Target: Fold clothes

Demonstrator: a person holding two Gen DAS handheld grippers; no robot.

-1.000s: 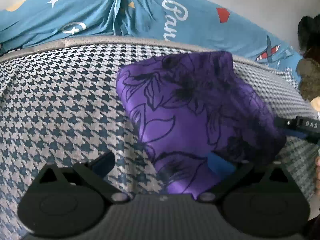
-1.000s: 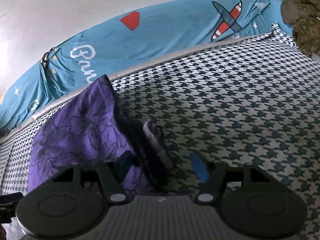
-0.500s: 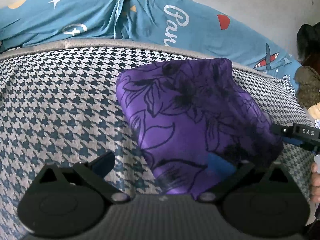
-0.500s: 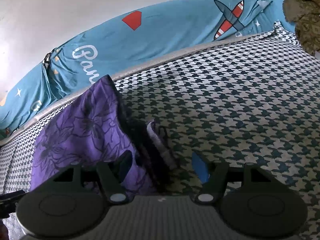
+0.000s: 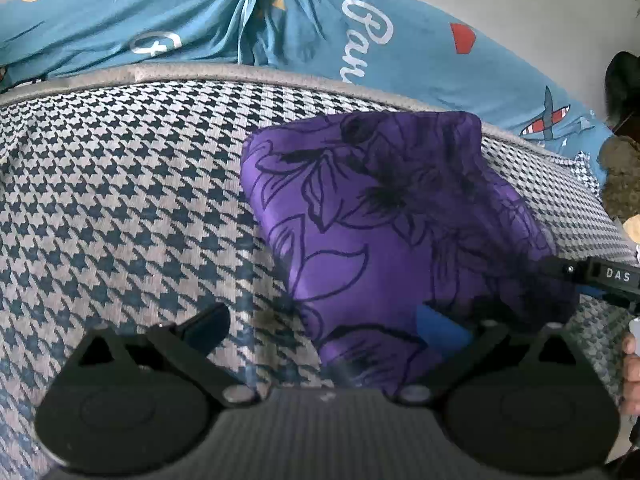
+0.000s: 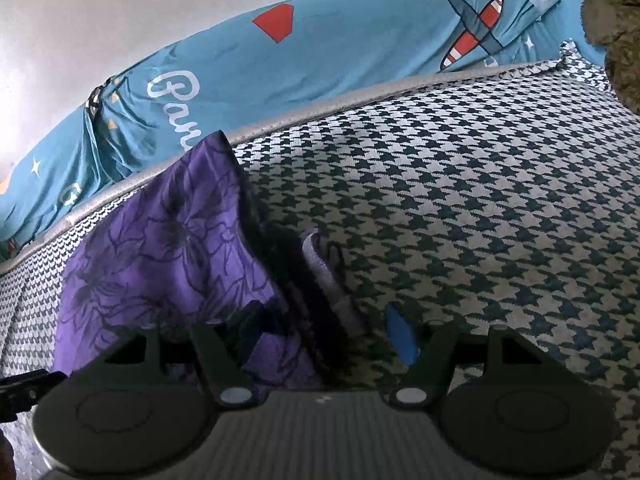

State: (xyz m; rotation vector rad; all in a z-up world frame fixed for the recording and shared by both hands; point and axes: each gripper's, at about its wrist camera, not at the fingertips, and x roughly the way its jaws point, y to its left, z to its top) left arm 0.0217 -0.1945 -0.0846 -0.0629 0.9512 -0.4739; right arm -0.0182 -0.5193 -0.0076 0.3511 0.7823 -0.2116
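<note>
Looking down both wrist cameras, I am seeing the folded purple floral garment (image 5: 384, 240) lying on the houndstooth mattress (image 5: 120, 208), near its far edge, with the blue printed sheet (image 5: 280, 32) running behind it. My left gripper (image 5: 320, 320) is hanging with its 2 fingers spread, the right blue pad over the garment's near corner and the left pad over bare mattress. My right gripper (image 6: 328, 332) is also standing spread, straddling the garment's dark right edge without pinching it.
</note>
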